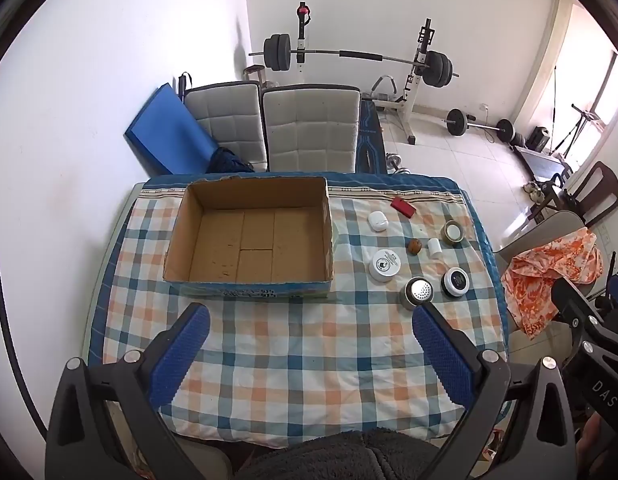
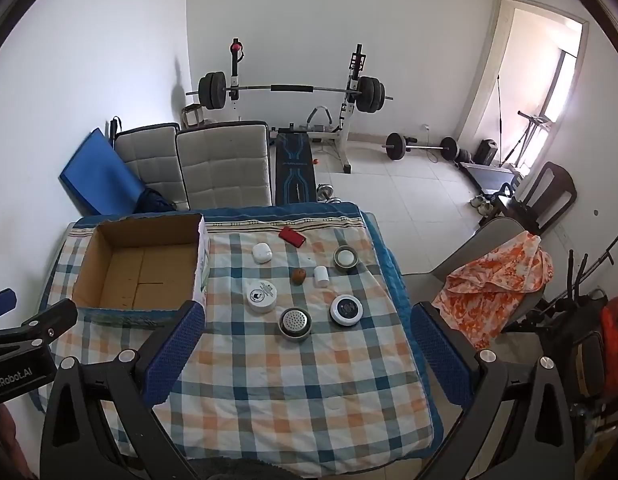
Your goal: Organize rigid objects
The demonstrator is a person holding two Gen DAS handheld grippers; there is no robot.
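Note:
An empty open cardboard box point(image 1: 249, 240) point(image 2: 143, 268) sits on the left of the checked tablecloth point(image 1: 293, 352). To its right lie several small objects: a red case point(image 1: 403, 207) point(image 2: 291, 237), a white earbud case point(image 1: 378, 221) point(image 2: 262, 253), a brown nut-like ball point(image 1: 414, 246) point(image 2: 298, 276), a small white cylinder point(image 1: 434, 247) point(image 2: 321, 276), a metal-rimmed tin point(image 1: 453, 232) point(image 2: 346, 258), a flat white jar point(image 1: 385, 265) point(image 2: 261, 296), a perforated metal lid point(image 1: 418, 291) point(image 2: 295, 322) and a black-faced white disc point(image 1: 455, 280) point(image 2: 346, 310). My left gripper point(image 1: 311, 320) and right gripper point(image 2: 307, 320) are open and empty, above the near table.
Two padded chairs point(image 1: 309, 128) stand behind the table, with a blue mat point(image 1: 165, 136) against the wall. A chair with an orange cloth point(image 2: 497, 276) stands to the right. A barbell rack point(image 2: 293, 92) and weights stand on the tiled floor beyond.

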